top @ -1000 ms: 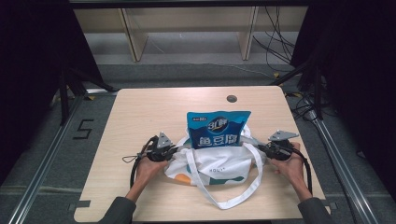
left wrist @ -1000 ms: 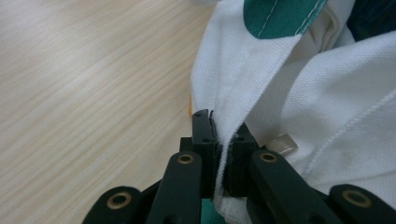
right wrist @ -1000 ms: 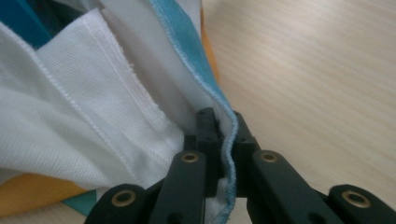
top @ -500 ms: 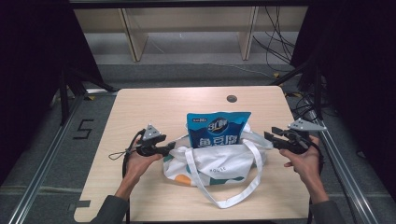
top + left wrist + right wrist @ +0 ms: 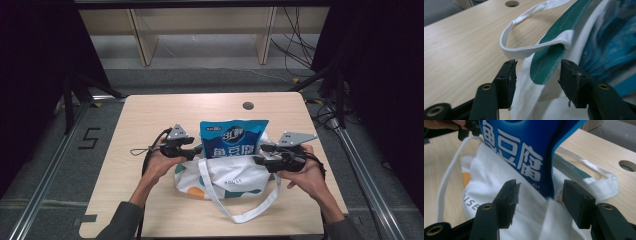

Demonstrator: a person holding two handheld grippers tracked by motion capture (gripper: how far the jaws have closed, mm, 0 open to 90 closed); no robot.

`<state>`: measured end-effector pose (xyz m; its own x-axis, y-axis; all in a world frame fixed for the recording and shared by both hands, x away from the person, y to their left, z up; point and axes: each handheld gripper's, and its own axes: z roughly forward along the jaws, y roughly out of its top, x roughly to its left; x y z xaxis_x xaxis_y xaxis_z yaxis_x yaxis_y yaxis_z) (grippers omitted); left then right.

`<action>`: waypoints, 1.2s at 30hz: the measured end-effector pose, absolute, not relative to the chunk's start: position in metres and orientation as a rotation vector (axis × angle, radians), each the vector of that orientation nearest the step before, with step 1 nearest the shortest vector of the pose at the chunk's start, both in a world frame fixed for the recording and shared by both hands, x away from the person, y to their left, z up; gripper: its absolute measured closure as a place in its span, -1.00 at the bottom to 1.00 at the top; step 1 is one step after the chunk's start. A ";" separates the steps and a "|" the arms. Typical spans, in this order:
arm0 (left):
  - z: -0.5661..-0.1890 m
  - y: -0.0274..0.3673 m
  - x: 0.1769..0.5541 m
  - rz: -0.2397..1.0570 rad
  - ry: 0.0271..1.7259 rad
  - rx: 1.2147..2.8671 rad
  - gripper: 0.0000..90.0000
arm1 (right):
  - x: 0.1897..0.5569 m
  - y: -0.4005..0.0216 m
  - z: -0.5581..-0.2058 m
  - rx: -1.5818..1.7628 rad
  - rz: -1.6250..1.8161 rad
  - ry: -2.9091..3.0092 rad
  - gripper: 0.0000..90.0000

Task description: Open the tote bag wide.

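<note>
A white tote bag with green and orange print lies on the wooden table. A blue snack packet stands upright in its mouth. My left gripper is at the bag's left side. Its jaws opened and have just come in a little, and the bag's green-edged rim sits loose between them in the left gripper view. My right gripper is at the bag's right side with jaws that have just been opening. In the right gripper view, white cloth and the packet's lower edge lie between them, ungripped.
One long white handle loops toward the table's near edge; the other handle arches beside the left jaws. A round cable hole sits at the table's far side. Shelving legs and cables lie on the floor beyond.
Both grippers let go of the bag's sides and opened. They drew outward and upward, then came back in against the bag, the right one moving further.
</note>
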<state>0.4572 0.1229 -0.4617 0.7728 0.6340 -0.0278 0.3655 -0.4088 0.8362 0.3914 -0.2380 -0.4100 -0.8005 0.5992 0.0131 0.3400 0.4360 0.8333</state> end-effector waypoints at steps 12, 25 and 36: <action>-0.463 0.116 0.477 0.374 0.757 1.998 0.90 | 0.376 -0.233 -0.428 0.667 1.117 2.631 0.82; -0.490 0.103 0.523 0.342 0.924 2.115 0.90 | 0.338 -0.212 -0.483 0.506 0.898 2.807 0.85; -0.458 0.124 0.487 0.378 1.004 1.995 -0.01 | 0.338 -0.212 -0.470 0.593 1.050 2.777 0.24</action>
